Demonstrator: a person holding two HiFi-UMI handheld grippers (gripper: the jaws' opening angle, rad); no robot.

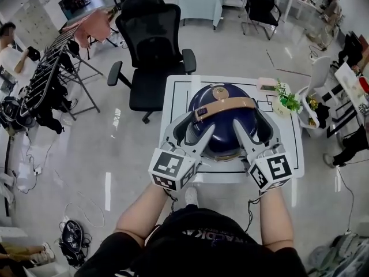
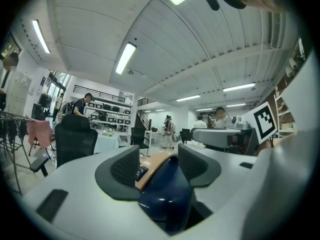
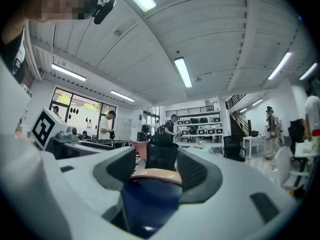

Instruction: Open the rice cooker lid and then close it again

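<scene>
Head view, rice cooker near table edge, left tool, right tool spread astride

One rice cooker, two tongs, one table, two black chairs, one plant

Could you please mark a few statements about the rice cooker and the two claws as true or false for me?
1. The rice cooker sits with its lid down. True.
2. The cooker is red. False: it is dark blue with a tan handle.
3. The left claw and the right claw both have their jaws apart, with the cooker between them. True.
4. A potted plant stands left of the cooker. False: the plant is at the right side of the table.
</scene>
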